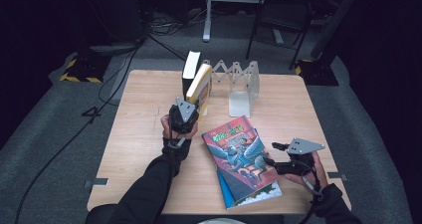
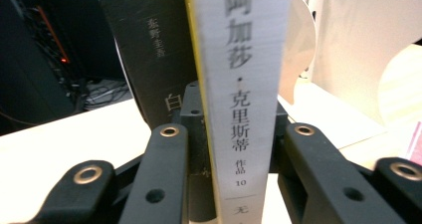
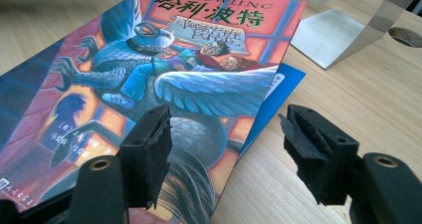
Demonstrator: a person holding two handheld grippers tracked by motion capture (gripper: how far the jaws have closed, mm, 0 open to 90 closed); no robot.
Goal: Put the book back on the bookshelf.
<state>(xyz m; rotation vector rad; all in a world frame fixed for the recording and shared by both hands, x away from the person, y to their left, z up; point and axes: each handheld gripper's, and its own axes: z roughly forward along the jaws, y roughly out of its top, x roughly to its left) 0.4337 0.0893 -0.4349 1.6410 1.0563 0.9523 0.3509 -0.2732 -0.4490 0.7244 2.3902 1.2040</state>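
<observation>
Dark floor with cables, a chair and striped stands rings a pale wooden surface. At its far edge a white book stands upright beside a black book, next to a white folding rack. The left gripper reaches forward, forearm stretched from the near edge; its fingers clasp the white book's spine. The right gripper lies level near the right edge, pointing left at a red book lying flat on a blue one; its fingers stand parted and empty over the red book's corner.
</observation>
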